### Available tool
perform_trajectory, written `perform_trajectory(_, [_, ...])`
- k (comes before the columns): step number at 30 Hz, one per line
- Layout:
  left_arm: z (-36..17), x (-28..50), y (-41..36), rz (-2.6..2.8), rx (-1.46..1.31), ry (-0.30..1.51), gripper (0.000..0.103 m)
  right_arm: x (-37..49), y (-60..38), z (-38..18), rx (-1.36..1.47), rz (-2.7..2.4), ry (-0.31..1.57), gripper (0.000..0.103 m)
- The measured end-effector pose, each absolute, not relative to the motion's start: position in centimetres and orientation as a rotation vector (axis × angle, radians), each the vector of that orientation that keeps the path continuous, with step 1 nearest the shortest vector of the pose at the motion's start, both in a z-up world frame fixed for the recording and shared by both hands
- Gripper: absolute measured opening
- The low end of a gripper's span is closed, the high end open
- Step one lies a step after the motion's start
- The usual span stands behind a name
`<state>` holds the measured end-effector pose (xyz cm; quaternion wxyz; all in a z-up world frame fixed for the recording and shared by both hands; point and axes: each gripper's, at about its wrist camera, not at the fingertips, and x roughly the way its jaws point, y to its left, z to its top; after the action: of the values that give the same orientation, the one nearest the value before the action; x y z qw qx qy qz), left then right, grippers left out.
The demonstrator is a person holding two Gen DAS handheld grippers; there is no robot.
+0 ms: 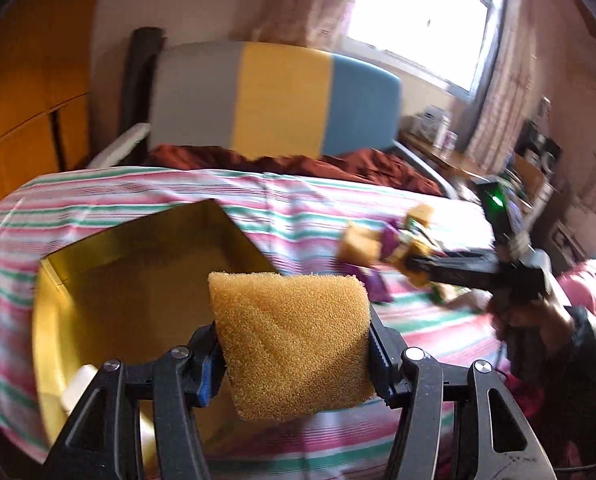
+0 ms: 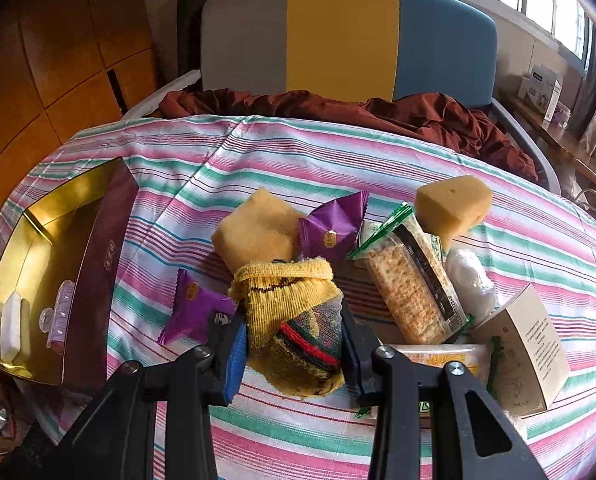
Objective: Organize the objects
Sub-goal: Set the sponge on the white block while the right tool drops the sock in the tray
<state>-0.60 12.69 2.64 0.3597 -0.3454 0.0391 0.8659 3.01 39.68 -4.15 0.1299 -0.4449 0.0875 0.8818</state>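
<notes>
My left gripper (image 1: 296, 352) is shut on a yellow sponge (image 1: 294, 340) and holds it above the near right edge of the gold-lined box (image 1: 58, 320). My right gripper (image 2: 294, 344) is shut on a yellow knitted sock (image 2: 290, 308) with red and green stripes, just above the striped bedsheet (image 2: 298, 152). In the right wrist view the box (image 2: 38, 232) lies at the left and holds a white bar (image 2: 10, 328) and a clear hair clip (image 2: 58, 316). The right gripper (image 1: 381, 248) also shows in the left wrist view, blurred.
On the sheet lie two more sponges (image 2: 258, 228) (image 2: 453, 200), two purple snack packets (image 2: 333, 228) (image 2: 194, 304), a cracker pack (image 2: 413, 284), a white wrapped item (image 2: 469, 280) and a beige carton (image 2: 525, 344). A brown blanket (image 2: 377, 112) and a headboard (image 2: 337, 36) stand behind.
</notes>
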Motion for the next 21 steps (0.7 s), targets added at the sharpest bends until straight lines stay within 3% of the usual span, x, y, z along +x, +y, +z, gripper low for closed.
perform_trajectory(12, [2.2,-4.7,5.2,2.497,-0.928,0.061,0.06,5.3,37.4,0.2,-1.056,2.556,0.277,0.039])
perform_trajectory(21, [0.7,-6.9,2.5,2.549,-1.006,0.031,0.061,2.9,28.3,2.8,-1.09,2.811,0.214,0.039])
